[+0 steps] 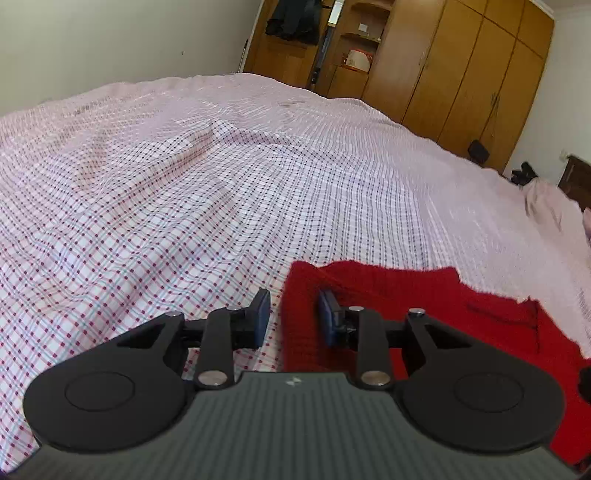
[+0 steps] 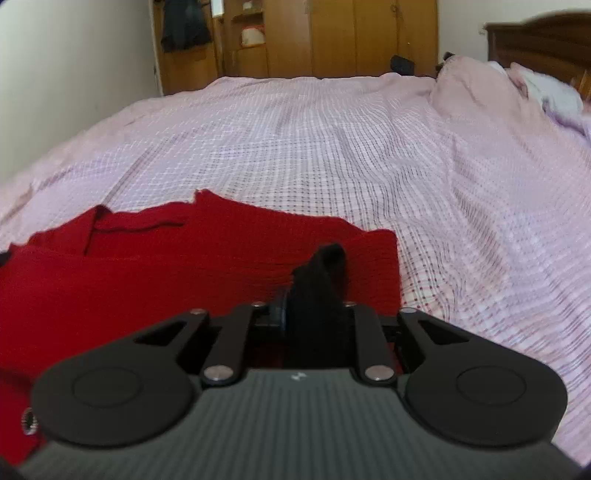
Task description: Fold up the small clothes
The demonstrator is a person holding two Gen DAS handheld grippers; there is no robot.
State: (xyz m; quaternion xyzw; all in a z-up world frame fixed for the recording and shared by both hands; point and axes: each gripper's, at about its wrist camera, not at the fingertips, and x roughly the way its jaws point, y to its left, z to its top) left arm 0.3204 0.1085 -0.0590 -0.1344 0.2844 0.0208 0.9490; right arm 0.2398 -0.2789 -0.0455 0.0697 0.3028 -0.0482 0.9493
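Checked bedsheet (image 1: 184, 206) in pink and white covers the whole bed and serves as the folding surface, creased into soft ridges. Nearest in the left wrist view, the left gripper (image 1: 293, 317) hangs just above the sheet with its jaws apart, straddling the left edge of the red knitted garment (image 1: 388, 295): one blue pad (image 1: 263, 314) is over bare sheet, the other over the knit. Nothing is held between them.

In the right wrist view, the right gripper (image 2: 314, 310) is closed on a piece of black cloth (image 2: 321, 280) that sticks up in a limp peak between its fingers; whether this cloth is part of the red garment or a separate small item cannot be told. The red garment (image 2: 184, 266) lies flat beneath it, spread across the near part of the bed, with a seam or placket visible toward its far left.

The knit looks thick, ribbed and fuzzy, light and wholly limp, so it will likely drape and sag when lifted, and should grip well against the pads. Best taken at a corner or along a hem, pinching both layers, rather than mid-panel where it would bunch.

Farther off lie a heaped pink duvet (image 2: 480, 92) and a dark wooden headboard (image 2: 539, 40), then wooden wardrobes (image 1: 461, 66) with dark clothes hanging (image 1: 291, 18) by the far wall
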